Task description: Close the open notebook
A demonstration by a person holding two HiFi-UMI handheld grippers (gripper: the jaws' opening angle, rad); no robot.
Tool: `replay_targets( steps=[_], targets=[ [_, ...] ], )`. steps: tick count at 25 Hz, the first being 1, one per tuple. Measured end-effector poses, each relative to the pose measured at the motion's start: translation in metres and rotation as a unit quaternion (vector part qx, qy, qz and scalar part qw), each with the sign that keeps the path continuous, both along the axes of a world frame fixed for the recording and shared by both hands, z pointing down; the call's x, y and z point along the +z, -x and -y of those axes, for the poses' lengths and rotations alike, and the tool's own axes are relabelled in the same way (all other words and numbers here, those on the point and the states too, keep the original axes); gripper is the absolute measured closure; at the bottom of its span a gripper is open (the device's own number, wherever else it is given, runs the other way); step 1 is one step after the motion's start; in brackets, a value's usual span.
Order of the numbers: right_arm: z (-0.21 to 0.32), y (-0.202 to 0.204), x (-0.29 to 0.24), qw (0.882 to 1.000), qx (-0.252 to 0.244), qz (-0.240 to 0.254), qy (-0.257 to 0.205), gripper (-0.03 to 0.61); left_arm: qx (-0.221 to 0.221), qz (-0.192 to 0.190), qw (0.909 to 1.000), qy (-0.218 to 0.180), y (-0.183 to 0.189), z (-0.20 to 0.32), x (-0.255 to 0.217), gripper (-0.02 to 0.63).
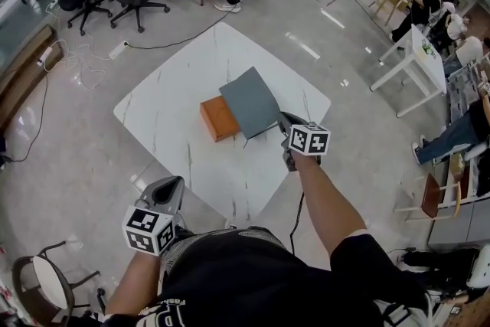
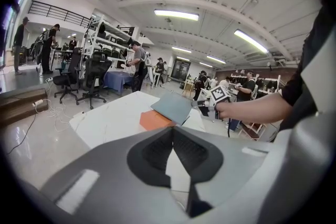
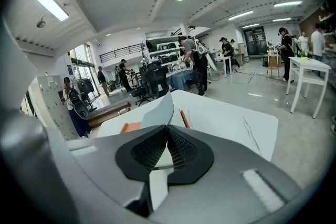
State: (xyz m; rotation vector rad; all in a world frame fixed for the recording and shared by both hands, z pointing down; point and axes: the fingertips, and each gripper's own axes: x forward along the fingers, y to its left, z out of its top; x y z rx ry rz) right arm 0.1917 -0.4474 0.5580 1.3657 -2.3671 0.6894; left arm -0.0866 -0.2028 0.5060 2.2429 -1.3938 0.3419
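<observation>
Notebook: lies near the middle of the white worktop (image 1: 172, 84); the orange half (image 1: 217, 119) is flat, while the grey cover (image 1: 249, 99) is raised and tilted above it.
Right gripper (image 1: 281, 121): jaws are clamped on the cover's near edge; its own view shows the grey sheet (image 3: 159, 110) rising from between the closed jaws.
Left gripper (image 1: 171, 185): held back near the body, well apart from the notebook; jaws are together with nothing between them.
Step in hand: probably swinging the cover over to shut it.
Doing it well: follow the cover's arc about the spine rather than pulling, so the notebook does not slide. Lower the cover until it lies flat on the orange half, then let go. The left gripper could steady the orange half if it shifts.
</observation>
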Motion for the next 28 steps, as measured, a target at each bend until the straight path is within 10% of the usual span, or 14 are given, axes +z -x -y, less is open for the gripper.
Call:
replay_targets(
  steps=[28],
  targets=[
    [0.019, -0.031, 0.078, 0.991, 0.047, 0.077, 0.096, 0.551, -0.027, 0.011, 0.9994, 0.021, 0.007, -0.007, 0.005, 0.555]
  ],
)
